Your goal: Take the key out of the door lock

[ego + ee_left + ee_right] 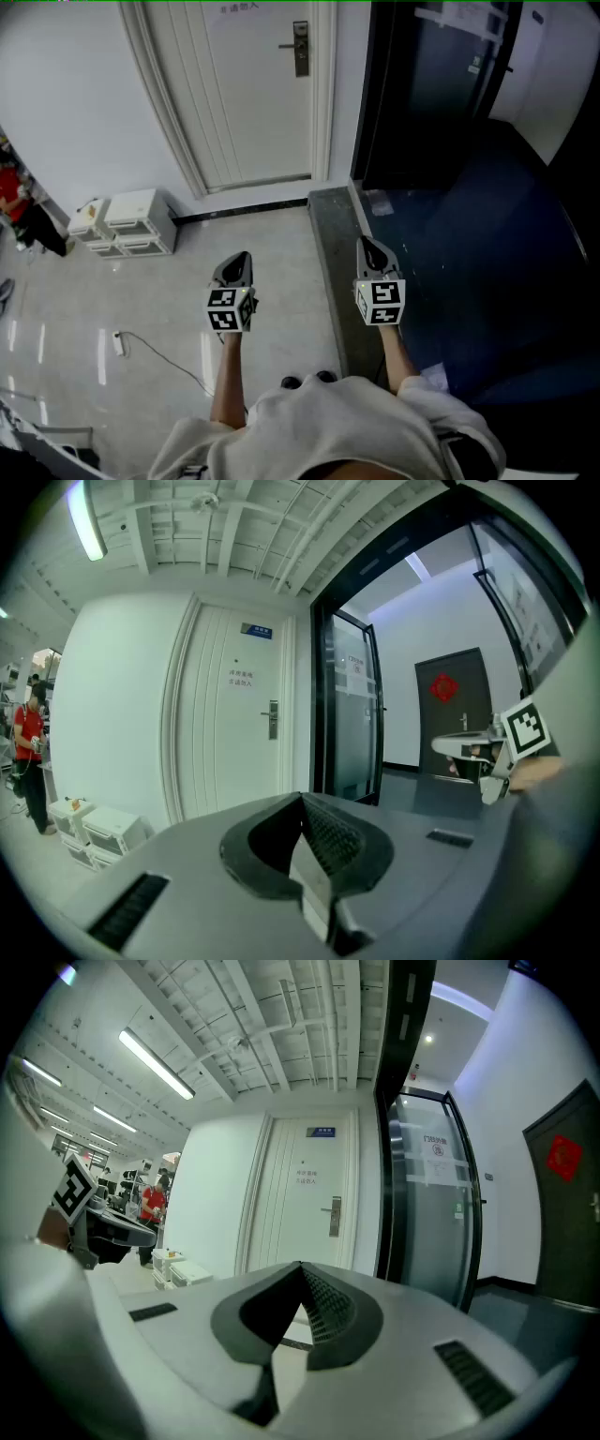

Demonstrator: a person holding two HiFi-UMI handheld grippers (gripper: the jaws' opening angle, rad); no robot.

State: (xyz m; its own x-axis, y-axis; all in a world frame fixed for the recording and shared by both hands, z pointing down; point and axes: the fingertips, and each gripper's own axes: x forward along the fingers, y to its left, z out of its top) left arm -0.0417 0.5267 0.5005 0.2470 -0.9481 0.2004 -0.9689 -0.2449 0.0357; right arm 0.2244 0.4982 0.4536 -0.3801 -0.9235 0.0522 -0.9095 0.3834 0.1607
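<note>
Key is too small to be made out at this range. The door lock (301, 49) is seen on the white door (253, 94), at about twelve o'clock from both grippers and well apart from their fingers. The left gripper (241, 256) and the right gripper (365, 243) are held side by side. Each has its jaws closed tip to tip, with nothing between them.

Office building hallway: white door (253, 94) with nameplate (324, 1132), glass partition (431, 1213), ceiling strip lights (155, 1063), polished tile floor (187, 309), white drawer units (131, 220).
</note>
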